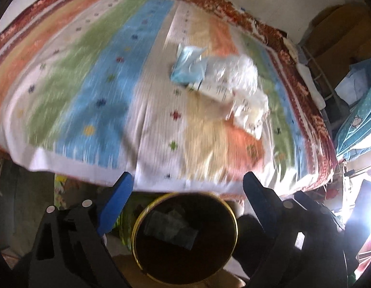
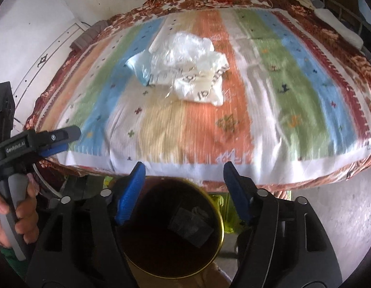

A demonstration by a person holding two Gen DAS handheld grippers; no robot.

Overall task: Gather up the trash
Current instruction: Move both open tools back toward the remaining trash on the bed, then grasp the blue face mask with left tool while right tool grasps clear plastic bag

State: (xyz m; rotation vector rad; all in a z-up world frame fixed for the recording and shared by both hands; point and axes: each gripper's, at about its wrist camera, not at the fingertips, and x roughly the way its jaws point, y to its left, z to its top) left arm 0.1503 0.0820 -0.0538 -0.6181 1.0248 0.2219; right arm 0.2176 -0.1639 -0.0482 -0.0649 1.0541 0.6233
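Well beyond both spread jaws, crumpled wrappers [image 2: 185, 69].

"GenRobot.AI" was printed in white on the black body of the left gripper [image 2: 58, 141], as seen from the right wrist view. Dark lettering was carried on the crumpled white plastic wrapper [image 2: 200, 84] lying on the striped bedspread [image 2: 293, 91], but it was too creased and blurred to be read.
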